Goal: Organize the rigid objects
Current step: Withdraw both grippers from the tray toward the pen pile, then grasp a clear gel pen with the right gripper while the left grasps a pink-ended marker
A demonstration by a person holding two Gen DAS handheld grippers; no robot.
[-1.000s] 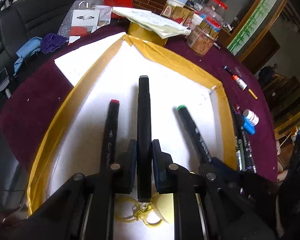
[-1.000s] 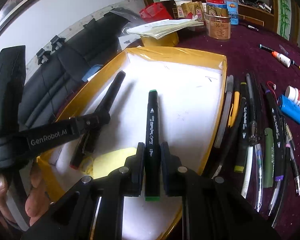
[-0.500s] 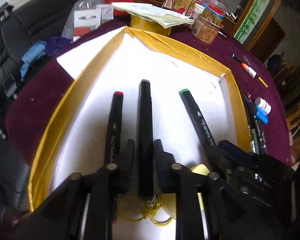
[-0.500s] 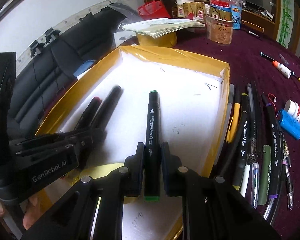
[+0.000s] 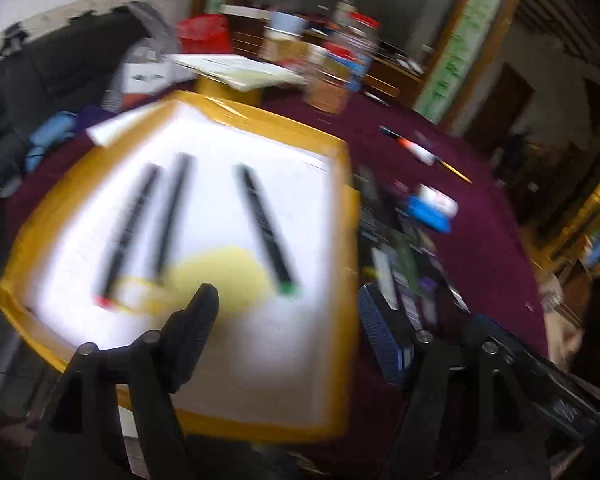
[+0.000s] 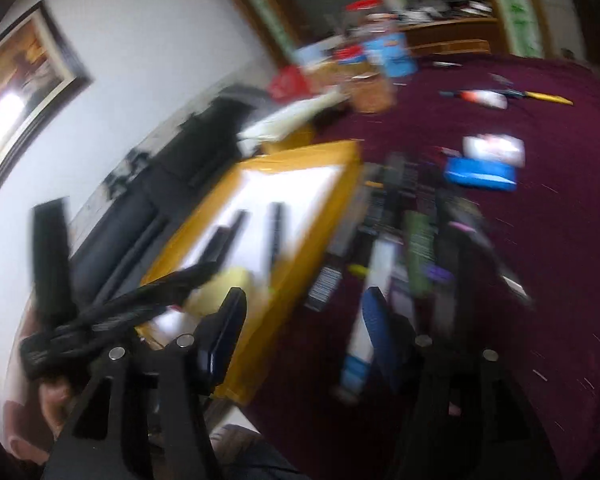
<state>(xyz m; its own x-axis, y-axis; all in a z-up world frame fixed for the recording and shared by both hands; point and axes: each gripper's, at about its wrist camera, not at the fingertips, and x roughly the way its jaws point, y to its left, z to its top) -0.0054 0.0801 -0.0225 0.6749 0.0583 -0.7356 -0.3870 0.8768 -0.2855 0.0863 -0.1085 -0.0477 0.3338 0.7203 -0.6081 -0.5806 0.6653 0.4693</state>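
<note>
Three black markers lie side by side in the yellow-rimmed white tray point(image 5: 342, 208): a red-capped one point(image 5: 128, 228), a plain black one point(image 5: 172, 212) and a green-capped one point(image 5: 266, 226). My left gripper point(image 5: 288, 320) is open and empty, raised above the tray's near edge. My right gripper point(image 6: 304, 320) is open and empty, above the tray's right rim point(image 6: 320, 216) and the row of loose pens point(image 6: 416, 244) on the maroon cloth. Both views are motion-blurred.
A yellow patch point(image 5: 224, 276) and a yellow ring lie in the tray's near part. A blue cylinder point(image 5: 428, 216) and a white bottle point(image 6: 494, 150) lie right of the pens. Jars, papers and a red container point(image 5: 204, 34) crowd the far table edge. A black chair stands left.
Both grippers opened and let go of their markers, which now lie in the tray. Both grippers have pulled back and up, swinging right toward the loose pens.
</note>
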